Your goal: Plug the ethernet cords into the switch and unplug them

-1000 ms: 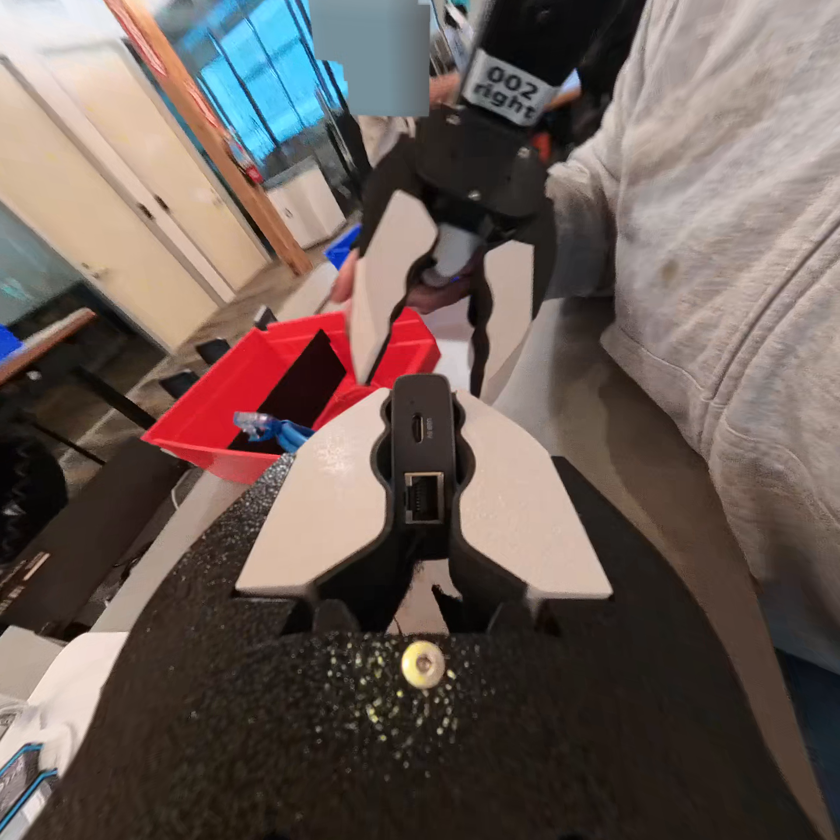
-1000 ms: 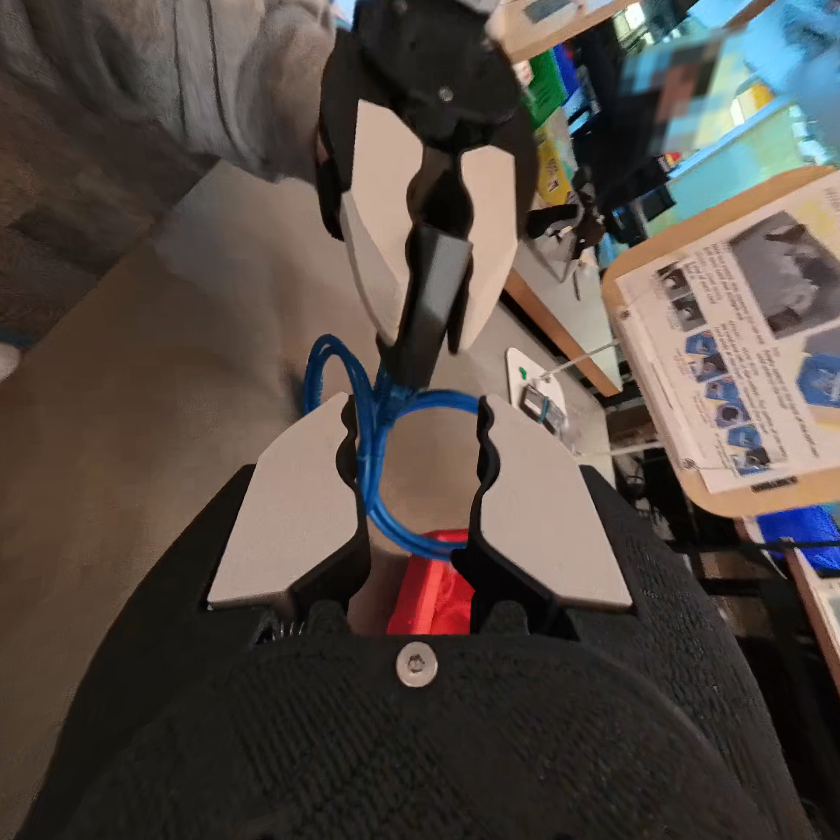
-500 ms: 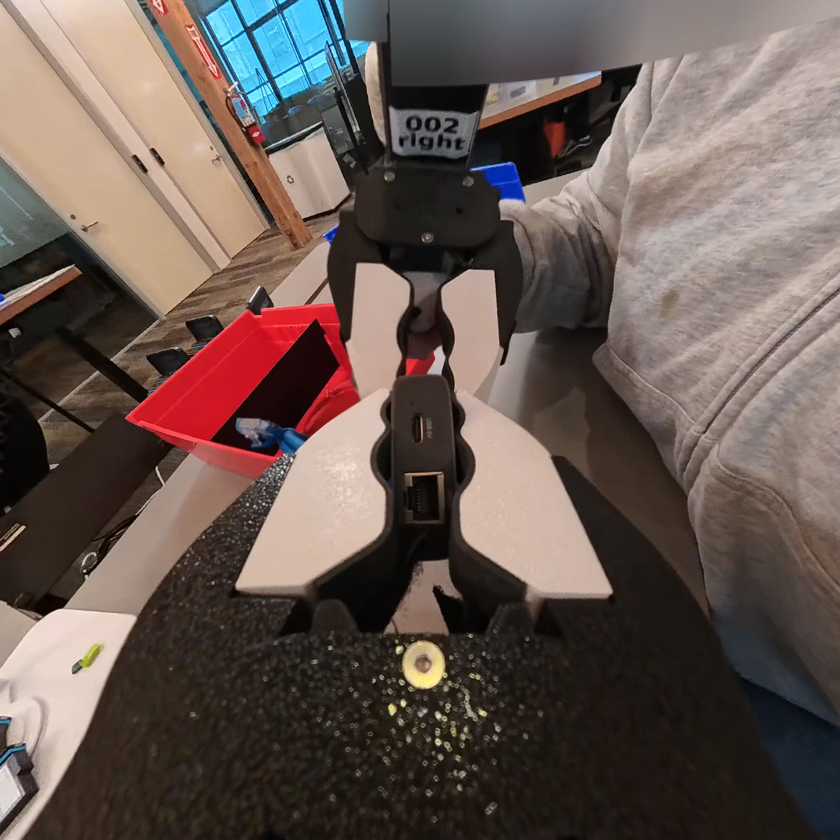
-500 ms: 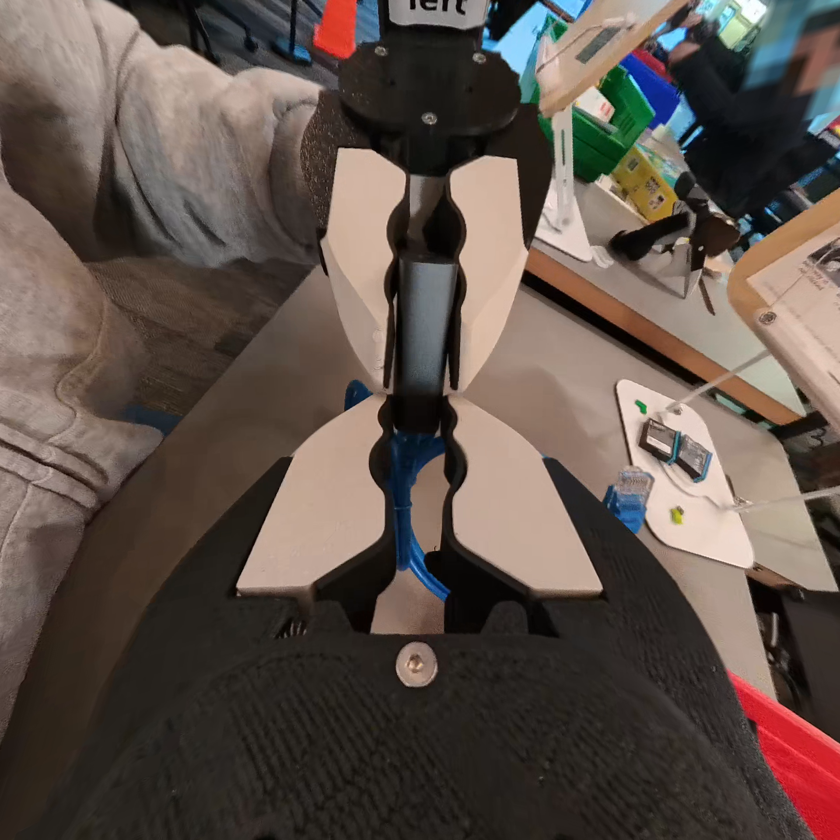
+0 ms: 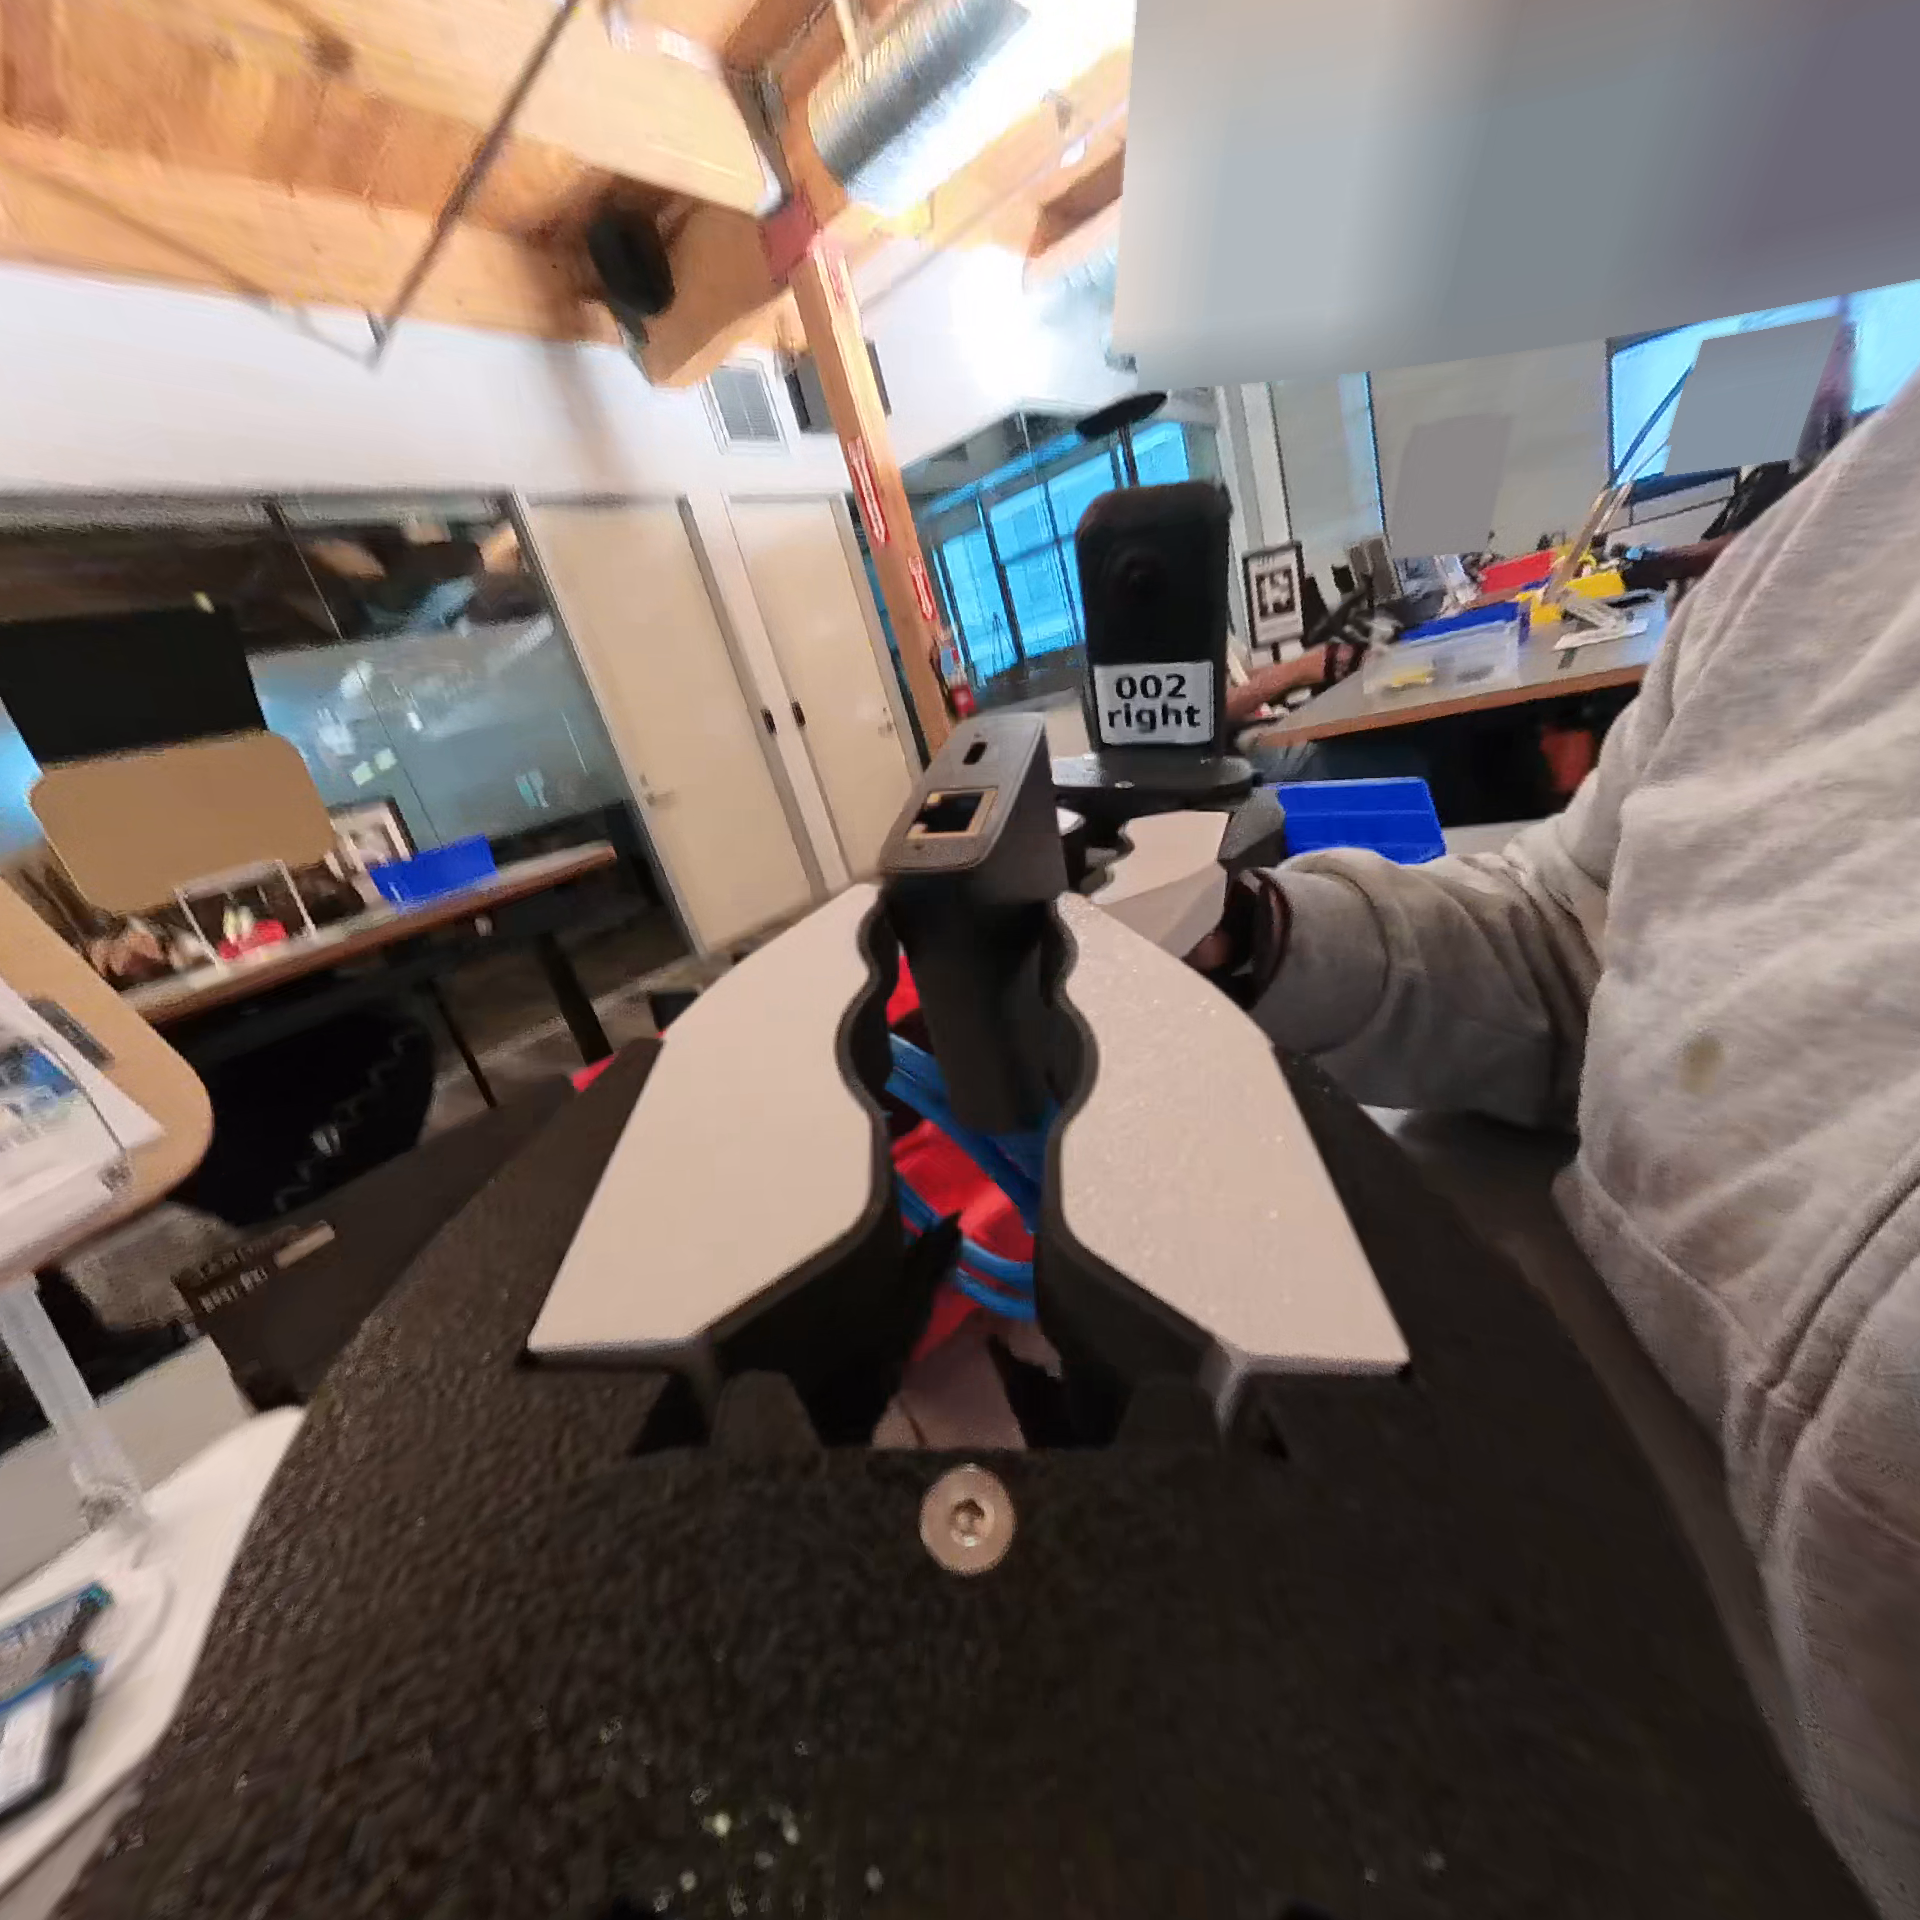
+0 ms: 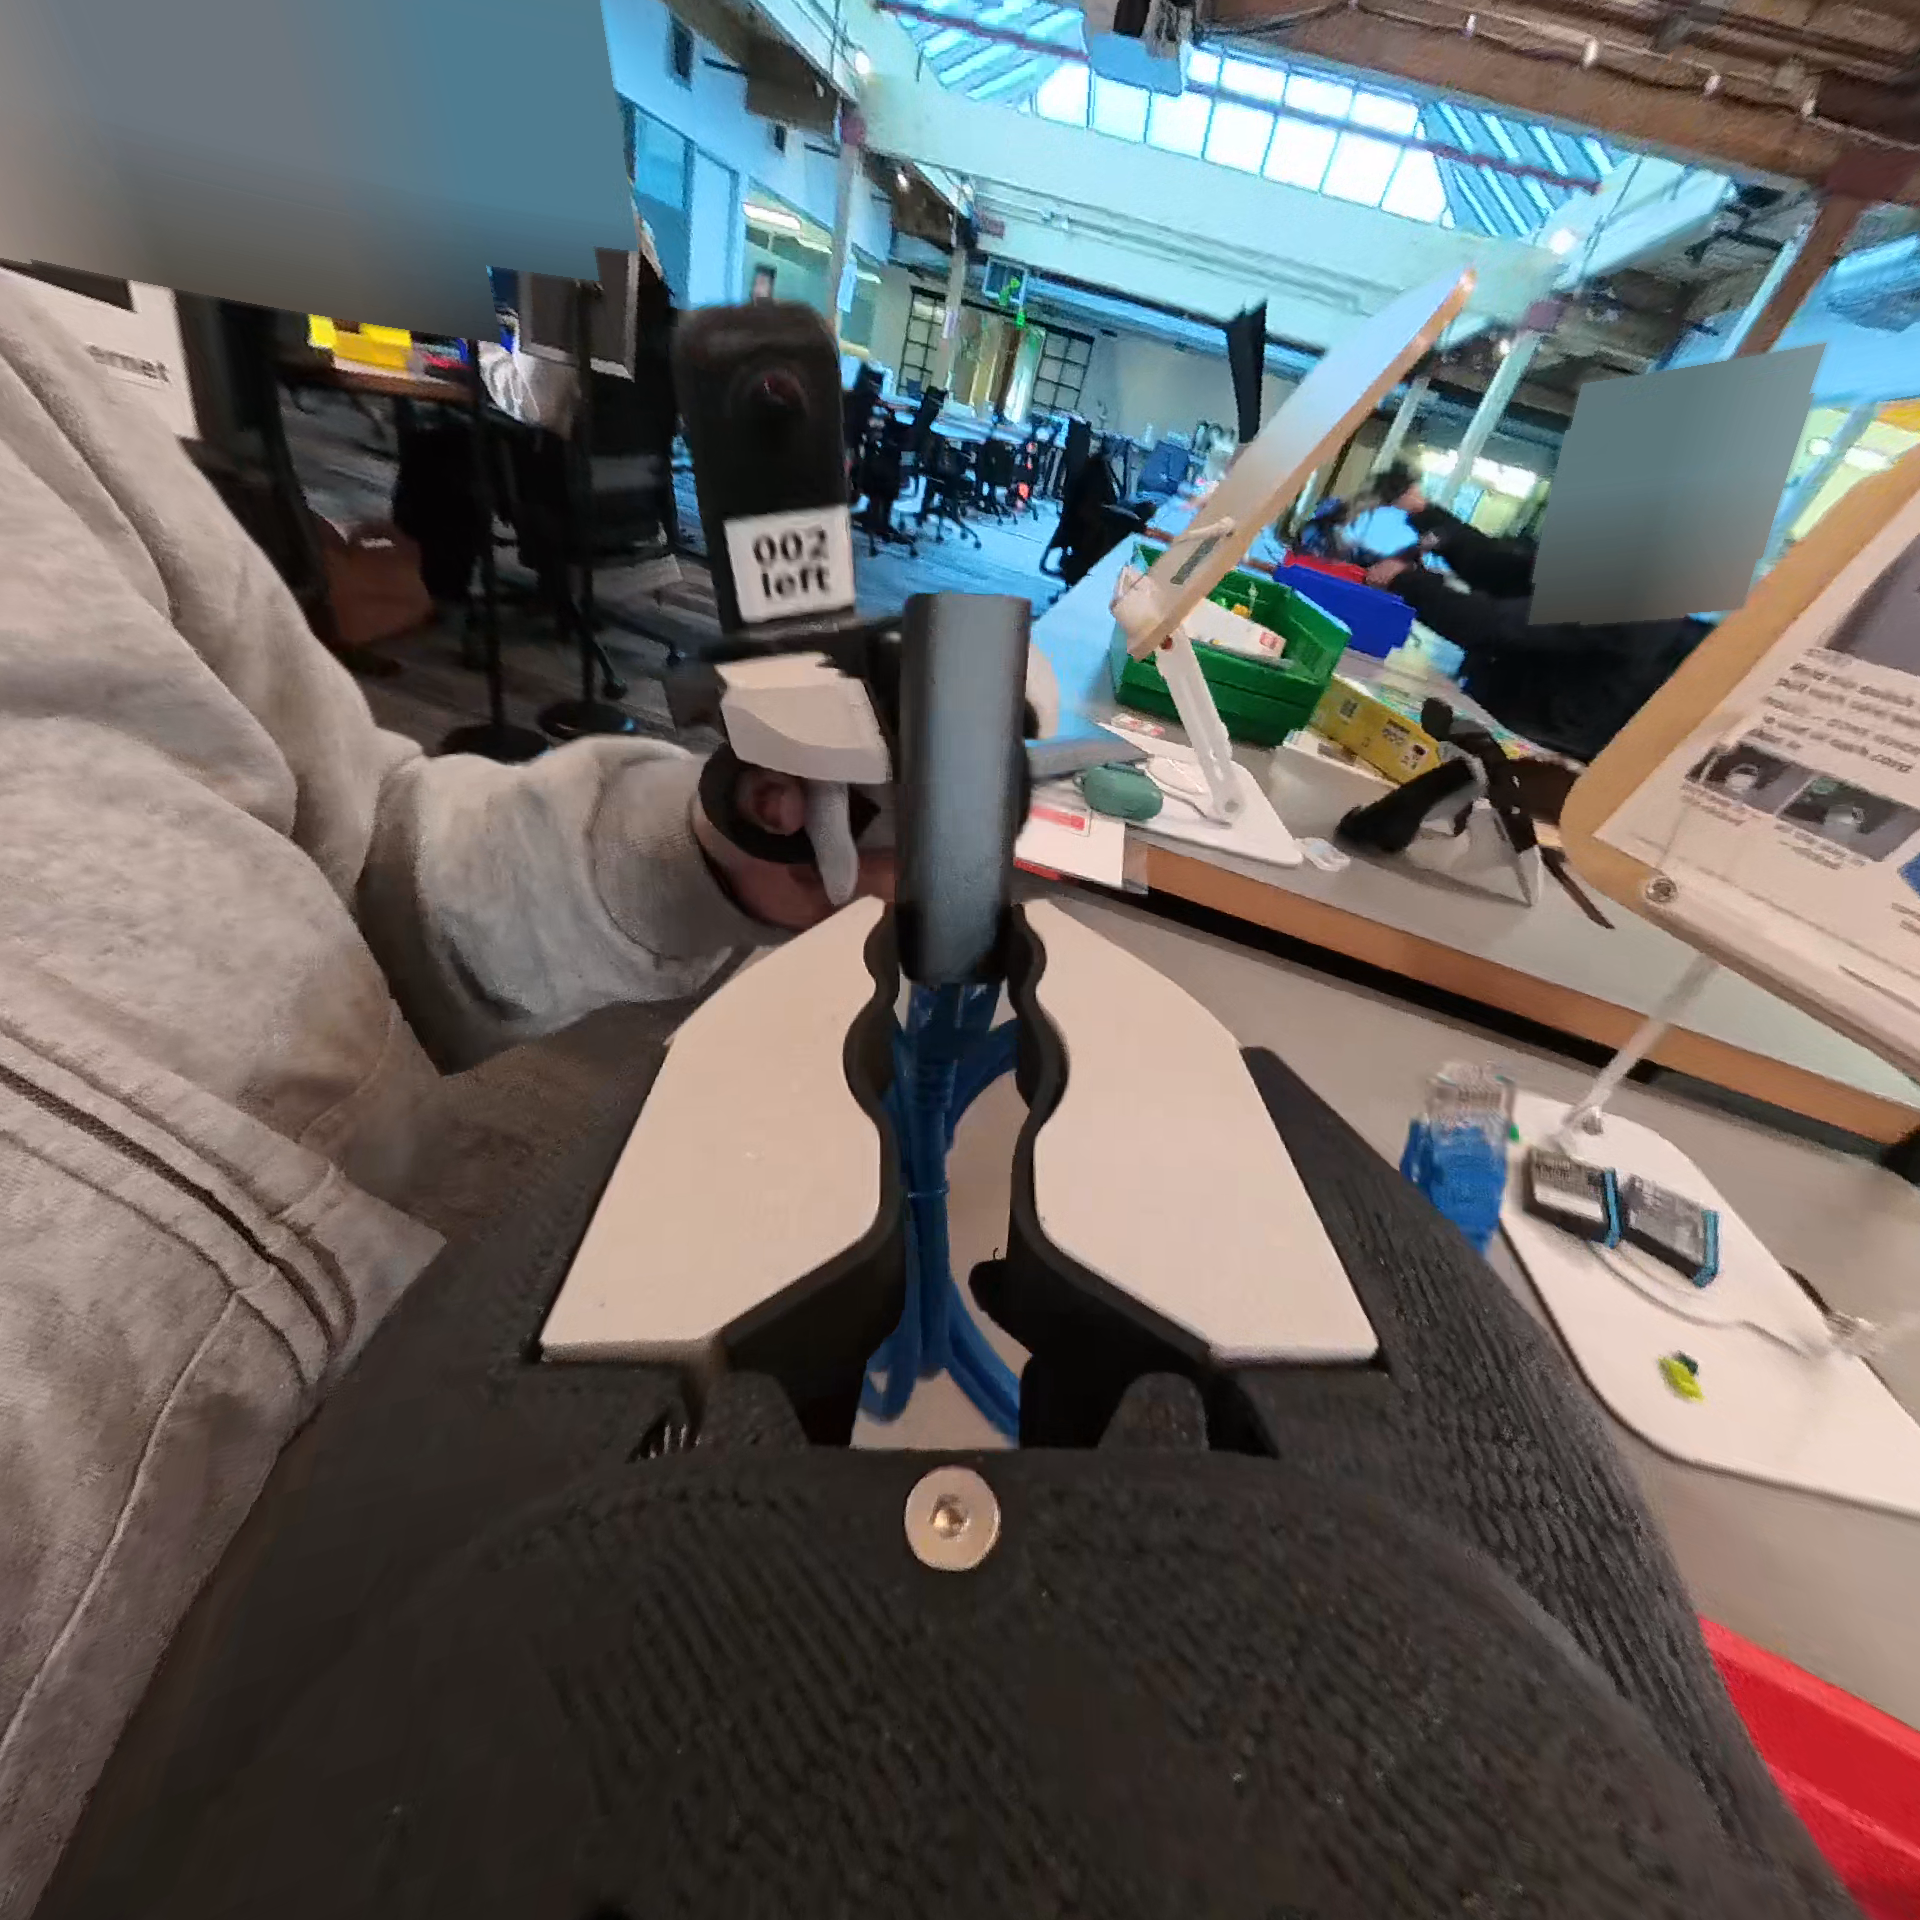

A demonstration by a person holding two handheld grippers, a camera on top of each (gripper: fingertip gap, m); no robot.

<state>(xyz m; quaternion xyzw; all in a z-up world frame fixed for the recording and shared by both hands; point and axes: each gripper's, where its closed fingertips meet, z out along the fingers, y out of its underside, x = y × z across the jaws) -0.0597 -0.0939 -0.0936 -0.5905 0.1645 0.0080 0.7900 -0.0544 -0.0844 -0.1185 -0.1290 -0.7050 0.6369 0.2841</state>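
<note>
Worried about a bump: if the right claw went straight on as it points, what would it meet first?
Probably the dark adapter, just past the right claw, held in the left claw; the gripped blue cable leads to it.

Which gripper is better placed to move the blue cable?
Right, probably: the right gripper is shut on the blue cable, while the left gripper is occupied, shut on the dark adapter.
</note>
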